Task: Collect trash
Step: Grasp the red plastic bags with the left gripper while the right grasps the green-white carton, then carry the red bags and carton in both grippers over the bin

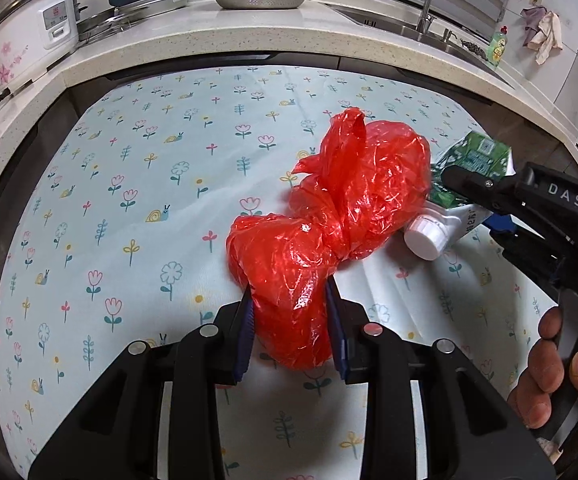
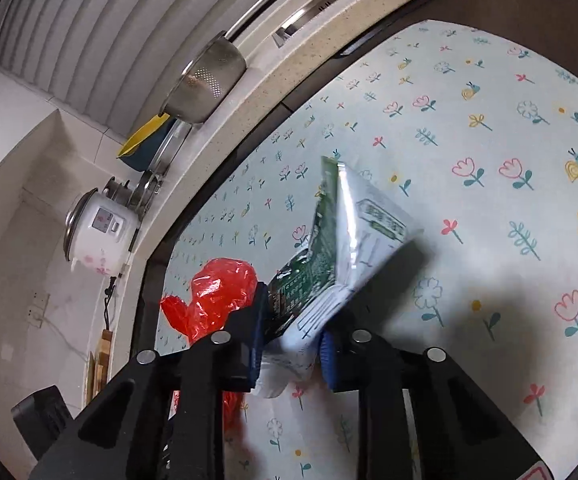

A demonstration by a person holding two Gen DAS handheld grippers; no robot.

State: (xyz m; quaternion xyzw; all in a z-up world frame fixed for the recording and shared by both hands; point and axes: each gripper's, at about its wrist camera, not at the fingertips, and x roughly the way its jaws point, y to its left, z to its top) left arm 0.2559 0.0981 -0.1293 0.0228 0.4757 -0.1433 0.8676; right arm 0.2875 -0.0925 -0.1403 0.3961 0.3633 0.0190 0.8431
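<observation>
left gripper [image 1: 289, 312]: nearest the lens, low centre of the left wrist view; clamped on near lobe of red plastic bag [image 1: 329, 216], blue pads [image 1: 245, 328] pressing the film from both sides, bag bulging between and past them.
reason for hold: probably to keep the bag anchored on the cloth while the other hand brings trash toward it; mouth not seen open.
red plastic bag: on the floral tablecloth [image 1: 129, 200], centre-right, knotted or cinched at the waist into two lobes. Long axis running near-left to far-right, loose crumpled end pointing far, toward the counter [image 1: 249, 46].
pouch [image 2: 349, 248]: green-and-silver spouted drink pouch, just right of the bag, touching or nearly so. White cap [image 1: 425, 240] pointing near-left, flat sealed end pointing far-right; long axis roughly parallel to the bag's.
right gripper [image 2: 293, 340]: far right in left wrist view, pinching the pouch near its spout end, jaws narrowed onto it. Pouch tilted, far end seemingly lifted off the cloth, shadow beneath.
reason for hold: grip by the neck likely lets the body hang free for carrying to the bag.
hand [image 1: 549, 368]: right edge, wrapped round the right gripper's handle.
risk: thin film may slip from the pads.
</observation>
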